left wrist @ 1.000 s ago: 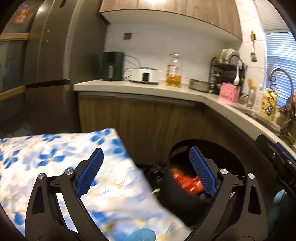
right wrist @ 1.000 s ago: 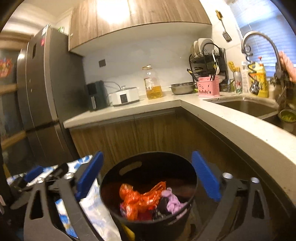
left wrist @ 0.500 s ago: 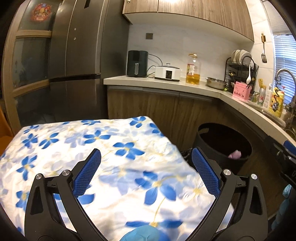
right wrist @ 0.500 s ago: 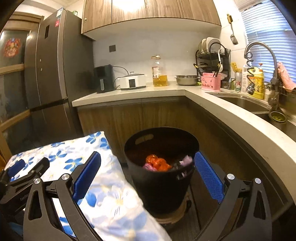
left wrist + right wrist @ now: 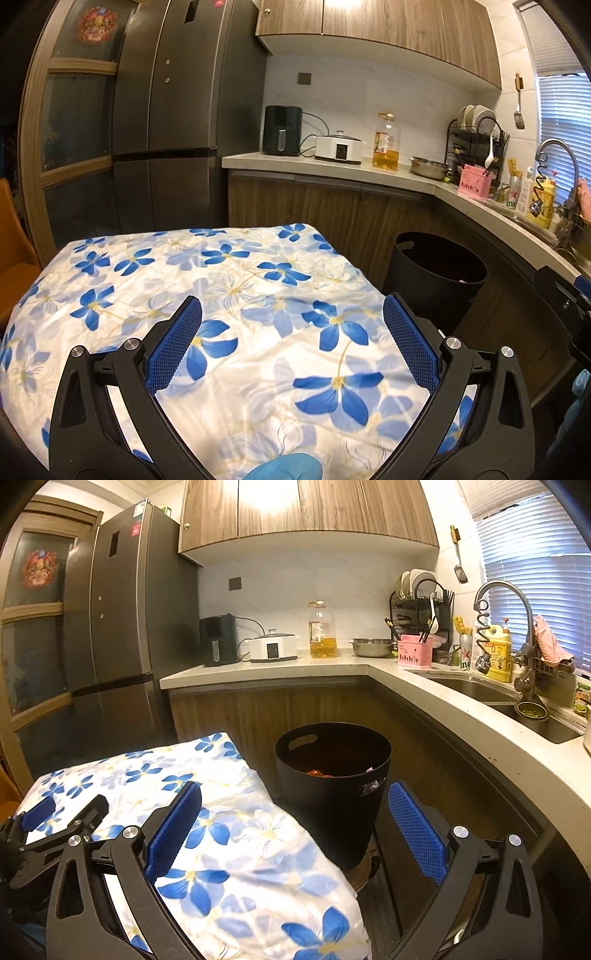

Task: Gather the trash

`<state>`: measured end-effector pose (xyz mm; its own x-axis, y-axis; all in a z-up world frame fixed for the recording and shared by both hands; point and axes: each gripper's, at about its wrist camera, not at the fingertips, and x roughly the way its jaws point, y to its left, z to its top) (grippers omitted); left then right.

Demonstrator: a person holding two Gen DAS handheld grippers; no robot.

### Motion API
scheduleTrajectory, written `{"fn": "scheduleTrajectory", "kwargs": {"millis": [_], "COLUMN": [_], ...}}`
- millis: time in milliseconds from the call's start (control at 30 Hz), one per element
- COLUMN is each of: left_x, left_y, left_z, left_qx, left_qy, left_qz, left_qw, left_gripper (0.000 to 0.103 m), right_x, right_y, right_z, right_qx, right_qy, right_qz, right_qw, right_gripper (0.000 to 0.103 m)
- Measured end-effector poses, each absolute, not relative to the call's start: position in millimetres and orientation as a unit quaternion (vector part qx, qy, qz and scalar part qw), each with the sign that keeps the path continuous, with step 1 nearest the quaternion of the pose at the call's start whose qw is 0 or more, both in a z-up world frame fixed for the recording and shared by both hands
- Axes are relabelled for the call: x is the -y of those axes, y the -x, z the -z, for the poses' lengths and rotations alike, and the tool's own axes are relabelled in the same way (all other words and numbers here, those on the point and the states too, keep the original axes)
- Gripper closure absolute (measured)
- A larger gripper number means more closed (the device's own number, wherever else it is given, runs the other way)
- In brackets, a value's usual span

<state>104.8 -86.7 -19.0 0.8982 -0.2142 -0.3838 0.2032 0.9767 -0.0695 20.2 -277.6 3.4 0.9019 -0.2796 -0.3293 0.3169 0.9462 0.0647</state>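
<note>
Both my grippers are standing wide apart w/ nothing between the blue pads: the left gripper (image 5: 291, 341) is hovering over the flowered cloth (image 5: 229, 295), and the right gripper (image 5: 295, 829) is hanging near the cloth's edge, pointing toward the black bin (image 5: 334, 775).

What is changing vs a sec ago: I am pulling both hands up and back. Before, the right one was looking almost straight down into the bin and the orange bag was filling its view; now the bin is sitting further off, on the floor betw. the table corner and the counter cabinets (image 5: 266, 709), and only a small bit of orange trash (image 5: 316, 772) is showing inside, w/ something pale at the rim. From the left wrist the bin (image 5: 437, 269) is now well apart, to the right of the cloth.

So I am judging that the drop is done and I am going back to look for more. But the cloth is showing no trash on the part I am seeing; approx. the whole top looks bare of it. Next pc must be somewhere else, maybe outside both views. I cannot tell from here.
</note>
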Motion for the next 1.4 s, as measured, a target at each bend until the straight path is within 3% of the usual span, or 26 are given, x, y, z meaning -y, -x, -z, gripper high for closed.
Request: {"fn": "scheduleTrajectory", "kwargs": {"millis": [600, 1400], "left_x": [67, 58], "left_y": [-60, -46], "left_z": [7, -1], "left_qx": [-0.176, -0.159], "left_qy": [0.016, 0.020], "left_qz": [0.126, 0.129], "left_qw": [0.976, 0.979], "left_gripper": [0.006, 0.006], "right_x": [242, 230], "right_y": [35, 42], "right_z": [-11, -11], "right_qx": [-0.140, -0.134], "right_qy": [-0.049, -0.045], "right_qz": [0.158, 0.161], "right_qw": [0.976, 0.977], "right_gripper": [0.006, 0.006]}}
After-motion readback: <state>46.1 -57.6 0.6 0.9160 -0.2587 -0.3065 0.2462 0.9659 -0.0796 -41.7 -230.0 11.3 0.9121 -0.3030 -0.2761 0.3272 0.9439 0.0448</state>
